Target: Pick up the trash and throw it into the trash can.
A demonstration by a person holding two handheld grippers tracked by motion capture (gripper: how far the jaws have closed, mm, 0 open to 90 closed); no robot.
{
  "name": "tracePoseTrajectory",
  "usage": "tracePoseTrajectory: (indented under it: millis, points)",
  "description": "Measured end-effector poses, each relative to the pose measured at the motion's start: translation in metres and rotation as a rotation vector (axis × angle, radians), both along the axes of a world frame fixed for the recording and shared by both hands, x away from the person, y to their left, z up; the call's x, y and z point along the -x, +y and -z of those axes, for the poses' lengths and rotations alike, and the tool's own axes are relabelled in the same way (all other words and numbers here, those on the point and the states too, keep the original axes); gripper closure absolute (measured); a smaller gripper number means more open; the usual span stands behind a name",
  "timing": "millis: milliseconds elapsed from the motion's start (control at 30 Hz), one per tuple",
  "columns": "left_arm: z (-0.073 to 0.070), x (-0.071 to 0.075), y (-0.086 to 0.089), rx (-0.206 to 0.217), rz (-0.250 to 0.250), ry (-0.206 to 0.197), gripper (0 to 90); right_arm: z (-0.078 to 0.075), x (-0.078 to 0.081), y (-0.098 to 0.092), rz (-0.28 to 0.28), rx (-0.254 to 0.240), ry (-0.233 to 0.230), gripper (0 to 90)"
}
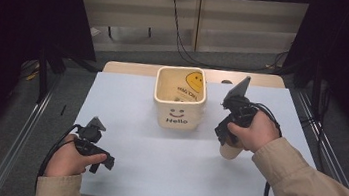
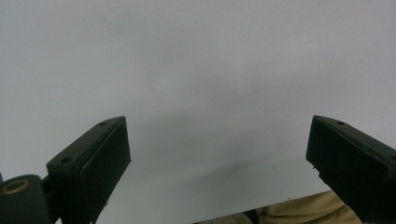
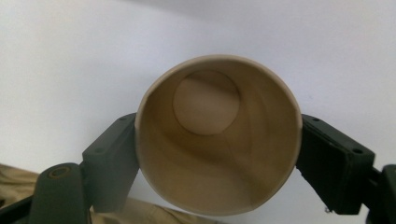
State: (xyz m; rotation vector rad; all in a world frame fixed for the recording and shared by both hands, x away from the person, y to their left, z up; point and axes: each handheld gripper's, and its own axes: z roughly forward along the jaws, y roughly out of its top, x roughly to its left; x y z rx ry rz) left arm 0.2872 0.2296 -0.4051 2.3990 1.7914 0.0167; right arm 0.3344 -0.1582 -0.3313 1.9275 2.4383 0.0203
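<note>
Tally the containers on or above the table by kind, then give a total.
Tan paper cup, between the jaws of the right gripper: 1
Cream square bin printed with a smiley and "Hello": 1
Total: 2

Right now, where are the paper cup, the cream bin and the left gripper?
paper cup (image 3: 205, 102), right gripper view, inner bottom.
cream bin (image 1: 177, 116), high view, front wall.
left gripper (image 2: 217, 158), left gripper view, between the open jaws.

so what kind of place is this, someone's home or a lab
Likely a lab or recording workspace, not a home: a table under a plain white sheet inside a metal rail frame, black curtains at both sides, and loose cables trailing along the bare back wall.
</note>
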Motion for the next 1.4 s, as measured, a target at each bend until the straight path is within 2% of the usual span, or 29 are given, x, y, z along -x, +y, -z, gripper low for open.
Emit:
tracePoseTrajectory:
  millis: [100,333,733,1167,1400]
  points:
    - [-0.001,0.000,0.001,-0.005,0.010,0.005,6.2,-0.014,-0.005,0.001,-0.004,-0.017,-0.003,19.5]
    - [-0.002,0.000,0.001,-0.004,0.023,0.009,6.2,-0.040,-0.014,0.004,-0.028,-0.012,0.006,19.6]
    - [-0.003,0.002,0.001,0.004,0.021,0.006,6.2,-0.080,-0.031,0.014,-0.055,-0.007,-0.017,19.6]
    - [-0.002,0.002,0.001,0.009,0.013,0.010,6.2,-0.108,-0.055,0.017,-0.054,0.010,-0.034,19.6]
    - [-0.001,0.001,0.002,0.009,0.014,0.007,6.2,-0.118,-0.068,0.023,-0.062,0.015,-0.040,19.6]
